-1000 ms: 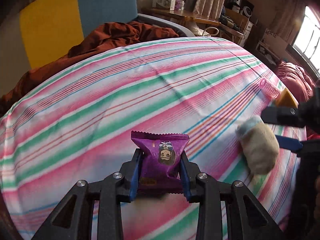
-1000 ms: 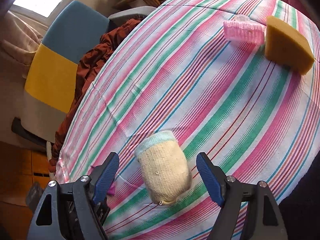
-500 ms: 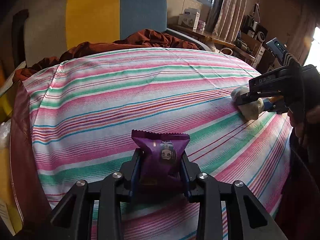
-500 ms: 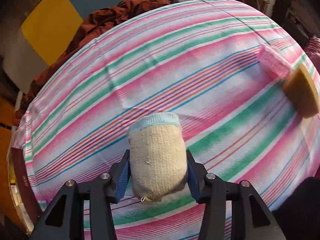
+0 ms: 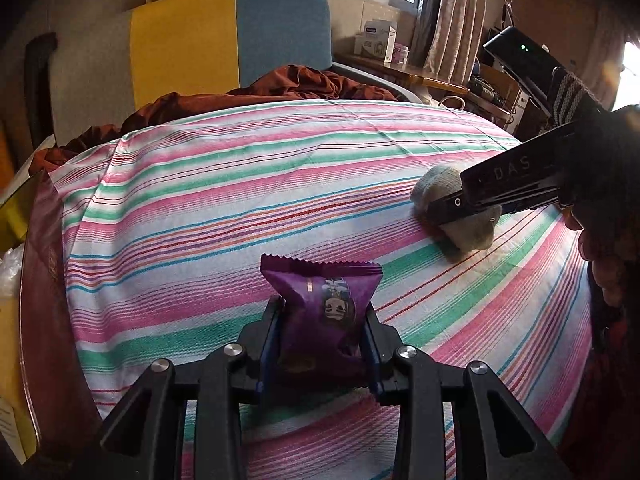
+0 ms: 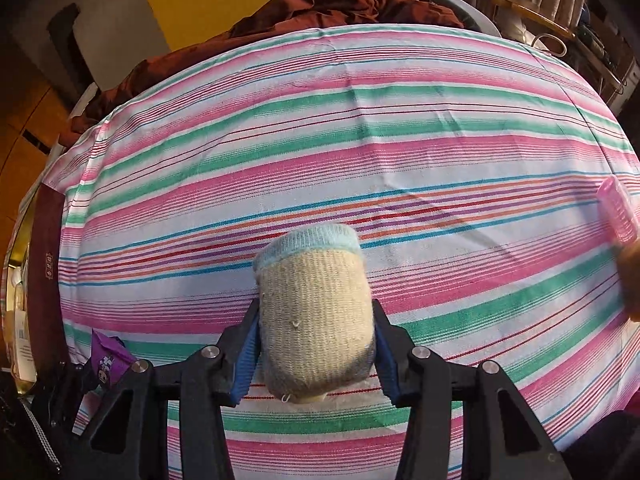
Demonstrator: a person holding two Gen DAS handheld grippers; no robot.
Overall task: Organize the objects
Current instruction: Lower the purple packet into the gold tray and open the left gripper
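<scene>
Nearest the left wrist camera, the left gripper (image 5: 322, 344) has its fingers (image 5: 269, 344) closed on a purple snack packet (image 5: 326, 316), pinched at its lower half so the crimped top stands upright above the striped cloth (image 5: 240, 200) covering the counter. In the right wrist view, the right gripper (image 6: 316, 344) has its fingers (image 6: 249, 350) pressed against both sides of a rolled beige sock (image 6: 316, 316) with a pale blue cuff — a firm hold, with the sock apparently just clear of the cloth or barely resting on it; which one cannot be told.

Farther off at the right edge lies a pink ribbed item (image 6: 618, 212), blurred. Beyond the counter sit a rust-brown blanket (image 5: 280, 88) and a yellow-and-blue chair back (image 5: 224, 36).

Both pickups look finished — the step in hand is carrying. The next move calls for taking each item to its place and opening the fingers only once it rests there; no destination shows clearly.
</scene>
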